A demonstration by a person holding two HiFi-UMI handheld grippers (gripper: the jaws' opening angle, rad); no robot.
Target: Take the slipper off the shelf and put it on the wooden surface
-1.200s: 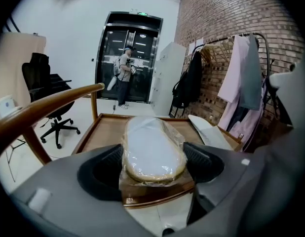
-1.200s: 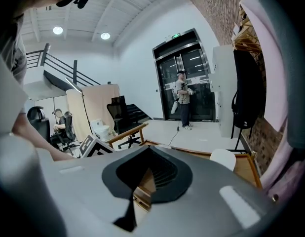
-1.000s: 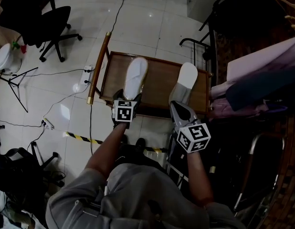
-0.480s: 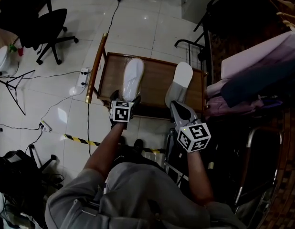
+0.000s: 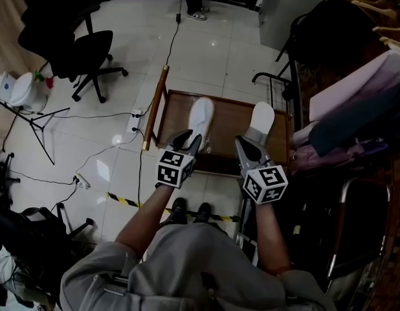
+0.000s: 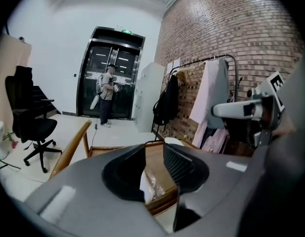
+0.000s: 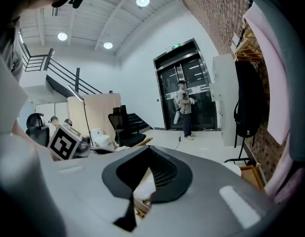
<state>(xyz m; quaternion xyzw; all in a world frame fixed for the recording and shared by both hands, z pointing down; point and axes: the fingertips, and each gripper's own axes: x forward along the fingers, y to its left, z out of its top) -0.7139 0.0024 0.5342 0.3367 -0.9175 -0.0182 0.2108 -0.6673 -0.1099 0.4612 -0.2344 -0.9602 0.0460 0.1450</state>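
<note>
Left tongs: my left gripper (image 5: 187, 139) hovers at the heel end of the left slipper (image 5: 201, 116). Its jaws are closing with a narrow gap between them, pressing on nothing. In the left gripper view the white slipper shows below, through that gap.
Right tongs: my right gripper (image 5: 246, 145) pinches the heel edge of the right slipper (image 5: 261, 118). In the right gripper view a white wedge sits between the nearly closed jaws.
Slippers: both are white and lie side by side, apart, on the wooden surface (image 5: 229, 118), toes pointing away from me.
Wooden surface: low and brown with a raised rim, standing on a pale tiled floor (image 5: 206, 50).
Surroundings: a black office chair (image 5: 83, 50) stands well off to the left. Hanging garments (image 5: 355, 102) are near the right edge.
</note>
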